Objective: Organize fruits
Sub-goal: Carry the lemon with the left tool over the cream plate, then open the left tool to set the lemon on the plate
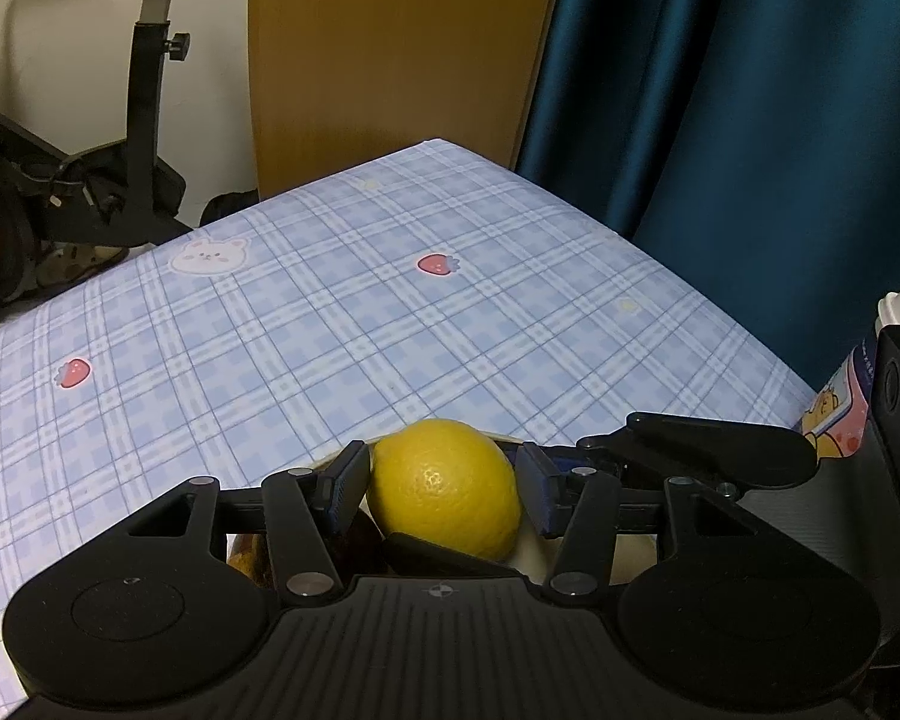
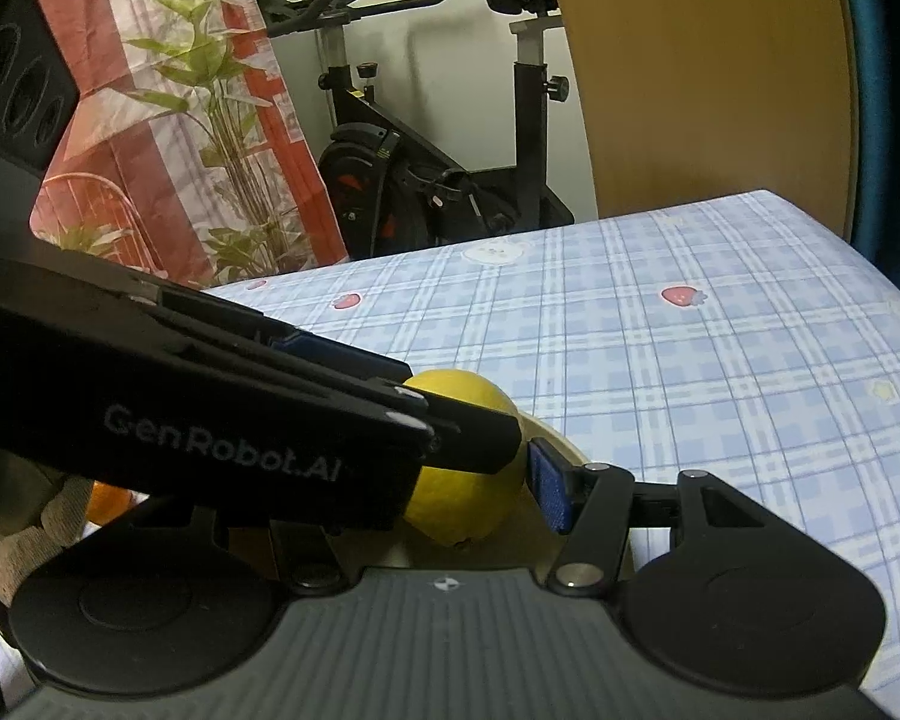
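Bike (image 1: 144,138) far left, past checked tablecloth (image 1: 330,330). Low left in left wrist view, orange fruit (image 1: 247,561) glimpsed under left gripper (image 1: 444,480). Centre: tongs at middling spread, pads pressing both sides of lemon (image 1: 444,489), just above cream bowl (image 1: 345,455). Further right, cartoon-printed carton (image 1: 840,414) at table edge. In right wrist view, gloved hand (image 2: 36,516) at left, lemon centre, then right gripper (image 2: 480,495): one blue pad (image 2: 549,492) beside lemon, other hidden, so grip impossible to tell.
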Motion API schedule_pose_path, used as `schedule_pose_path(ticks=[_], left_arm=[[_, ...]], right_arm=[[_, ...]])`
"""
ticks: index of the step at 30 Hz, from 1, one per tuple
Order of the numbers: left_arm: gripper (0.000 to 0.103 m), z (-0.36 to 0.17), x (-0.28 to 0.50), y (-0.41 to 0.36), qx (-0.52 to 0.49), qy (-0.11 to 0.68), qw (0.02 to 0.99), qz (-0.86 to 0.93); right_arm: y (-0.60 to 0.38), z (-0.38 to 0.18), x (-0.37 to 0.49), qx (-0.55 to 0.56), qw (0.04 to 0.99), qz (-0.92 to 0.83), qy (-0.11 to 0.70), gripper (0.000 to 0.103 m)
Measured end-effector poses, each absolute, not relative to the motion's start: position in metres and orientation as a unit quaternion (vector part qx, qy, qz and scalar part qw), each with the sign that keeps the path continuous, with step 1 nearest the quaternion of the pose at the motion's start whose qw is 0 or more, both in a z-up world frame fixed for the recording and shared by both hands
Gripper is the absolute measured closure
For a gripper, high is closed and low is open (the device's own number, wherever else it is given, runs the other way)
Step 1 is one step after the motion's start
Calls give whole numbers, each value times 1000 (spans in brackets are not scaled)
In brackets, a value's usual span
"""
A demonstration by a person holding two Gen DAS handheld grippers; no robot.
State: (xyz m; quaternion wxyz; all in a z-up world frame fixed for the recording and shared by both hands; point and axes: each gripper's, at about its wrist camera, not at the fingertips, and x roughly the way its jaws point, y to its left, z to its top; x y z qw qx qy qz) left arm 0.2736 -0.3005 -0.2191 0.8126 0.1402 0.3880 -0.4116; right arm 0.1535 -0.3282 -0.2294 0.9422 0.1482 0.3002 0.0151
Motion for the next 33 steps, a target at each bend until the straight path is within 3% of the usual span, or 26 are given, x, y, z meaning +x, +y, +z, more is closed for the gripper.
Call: schedule_pose_path(ticks=[21, 33], left_arm=[[45, -215, 274, -289, 117, 383, 825, -399], [45, -173, 240, -208, 47, 363, 864, -345]], right_arm=[[-321, -228, 165, 114, 947, -13, 301, 40], [-295, -193, 130, 104, 960, -19, 258, 39]])
